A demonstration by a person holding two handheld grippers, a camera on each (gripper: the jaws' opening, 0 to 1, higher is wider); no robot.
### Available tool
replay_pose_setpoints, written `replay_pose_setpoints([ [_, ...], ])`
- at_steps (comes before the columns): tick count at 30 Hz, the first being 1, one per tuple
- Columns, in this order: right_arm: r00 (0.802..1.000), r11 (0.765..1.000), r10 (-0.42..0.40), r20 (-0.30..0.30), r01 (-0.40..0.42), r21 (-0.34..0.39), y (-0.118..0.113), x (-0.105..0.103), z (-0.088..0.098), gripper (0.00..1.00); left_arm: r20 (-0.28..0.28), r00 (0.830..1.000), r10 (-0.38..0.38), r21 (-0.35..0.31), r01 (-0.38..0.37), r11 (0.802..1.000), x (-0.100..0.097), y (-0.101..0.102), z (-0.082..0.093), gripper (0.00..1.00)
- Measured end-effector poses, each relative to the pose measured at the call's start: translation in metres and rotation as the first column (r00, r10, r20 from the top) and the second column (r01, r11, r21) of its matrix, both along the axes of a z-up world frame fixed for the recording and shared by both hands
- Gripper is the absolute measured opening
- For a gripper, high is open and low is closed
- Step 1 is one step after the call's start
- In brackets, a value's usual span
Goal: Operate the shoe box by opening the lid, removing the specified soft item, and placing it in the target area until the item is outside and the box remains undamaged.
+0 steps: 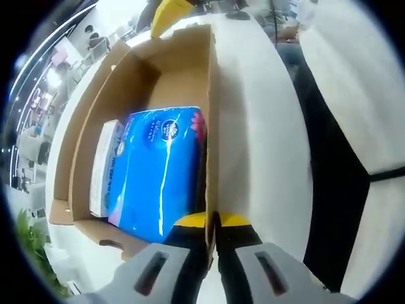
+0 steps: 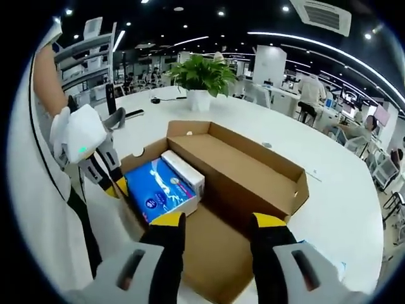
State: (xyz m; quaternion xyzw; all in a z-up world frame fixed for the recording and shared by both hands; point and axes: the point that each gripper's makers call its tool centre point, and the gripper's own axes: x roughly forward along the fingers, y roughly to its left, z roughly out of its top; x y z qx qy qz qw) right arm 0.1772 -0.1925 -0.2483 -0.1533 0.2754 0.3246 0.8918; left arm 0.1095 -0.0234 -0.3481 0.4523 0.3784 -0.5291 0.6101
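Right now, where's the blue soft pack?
The blue soft pack lies inside the open shoe box, beside a white carton; in the right gripper view it is at the end near the left tongs.

The open brown shoe box is matt corrugated cardboard, its cut edges rough. Inside it, the blue soft pack wears glossy plastic film that catches the light. The white table looks smooth, faintly shiny.
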Motion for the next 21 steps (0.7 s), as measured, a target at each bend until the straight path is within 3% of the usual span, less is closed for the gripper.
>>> replay_pose_setpoints([
  [3, 1.000, 1.000, 0.018, 0.004, -0.018, 0.015, 0.005, -0.001, 0.001, 0.30, -0.001, 1.000, -0.001, 0.000, 0.001, 1.000, 0.000, 0.000, 0.001, 0.03],
  [8, 0.995, 0.995, 0.098, -0.019, -0.098, 0.016, 0.022, -0.008, -0.006, 0.30, 0.009, 1.000, -0.003, -0.004, 0.003, 1.000, 0.000, 0.000, 0.001, 0.03],
  [10, 0.989, 0.989, 0.146, -0.031, -0.146, 0.014, 0.030, -0.011, -0.008, 0.35, 0.014, 1.000, -0.006, -0.008, 0.006, 1.000, 0.000, 0.000, 0.000, 0.03],
  [12, 0.987, 0.984, 0.147, -0.060, -0.140, 0.108, 0.041, -0.010, -0.003, 0.42, 0.016, 1.000, -0.005, -0.009, 0.005, 1.000, 0.001, 0.000, 0.000, 0.04],
  [16, 0.985, 0.983, 0.162, -0.060, -0.156, 0.100, 0.044, -0.004, -0.005, 0.45, 0.016, 1.000, -0.003, -0.009, 0.003, 1.000, 0.001, 0.000, 0.000, 0.04],
  [21, 0.961, 0.965, 0.260, -0.094, -0.255, 0.061, 0.056, -0.004, -0.016, 0.46, 0.023, 1.000, -0.008, -0.013, 0.008, 1.000, 0.001, 0.000, 0.000, 0.04],
])
